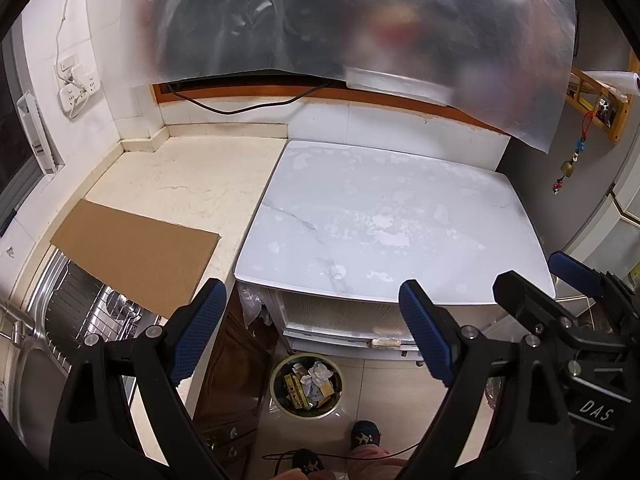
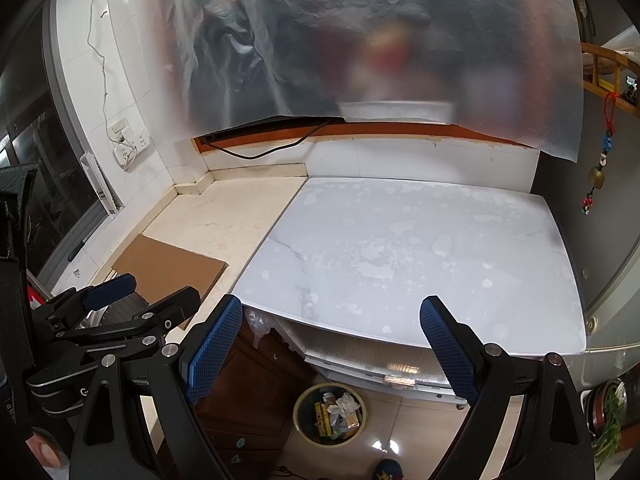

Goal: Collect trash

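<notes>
Spread fingers (image 1: 208,320) above trash bin (image 1: 307,385)

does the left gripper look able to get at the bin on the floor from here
Probably yes: the left gripper is open and empty, and the bin stands uncovered on the floor below its jaws, with nothing between them.

The surface (image 1: 392,216) sits at centre, abutting a counter (image 1: 192,180) at 9 o'clock. A cardboard sheet (image 1: 136,252) lies on that counter, overlapping the sink (image 1: 80,312) at 8 o'clock. On the floor at 6 o'clock stands a bin (image 1: 307,385) with trash (image 1: 316,374) in it.
</notes>
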The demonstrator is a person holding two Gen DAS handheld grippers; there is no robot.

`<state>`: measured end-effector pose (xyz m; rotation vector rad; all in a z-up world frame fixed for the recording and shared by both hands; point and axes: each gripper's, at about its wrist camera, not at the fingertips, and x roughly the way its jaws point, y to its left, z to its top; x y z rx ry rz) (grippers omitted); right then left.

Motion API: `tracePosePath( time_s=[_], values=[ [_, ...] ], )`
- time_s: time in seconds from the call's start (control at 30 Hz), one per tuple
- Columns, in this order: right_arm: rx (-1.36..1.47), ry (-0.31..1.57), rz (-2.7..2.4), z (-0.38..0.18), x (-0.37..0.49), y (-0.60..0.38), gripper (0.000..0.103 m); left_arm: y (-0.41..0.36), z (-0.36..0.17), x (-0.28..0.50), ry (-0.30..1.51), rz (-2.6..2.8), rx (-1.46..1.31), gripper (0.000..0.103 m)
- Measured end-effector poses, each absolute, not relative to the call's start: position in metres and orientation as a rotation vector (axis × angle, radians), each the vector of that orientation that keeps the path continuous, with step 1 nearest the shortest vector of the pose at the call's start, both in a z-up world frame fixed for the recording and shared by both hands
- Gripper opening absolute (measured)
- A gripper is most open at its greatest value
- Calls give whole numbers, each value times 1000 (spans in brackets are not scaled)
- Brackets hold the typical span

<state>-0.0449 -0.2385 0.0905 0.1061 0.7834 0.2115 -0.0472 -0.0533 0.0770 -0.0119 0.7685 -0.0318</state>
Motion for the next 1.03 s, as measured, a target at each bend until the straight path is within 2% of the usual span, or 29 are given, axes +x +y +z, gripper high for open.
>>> tracePosePath(
  time_s=[1.03],
  values=[
    [105,785,212,90,-44,-242,92,-37,74,-56,785,-64,8,86]
  ],
)
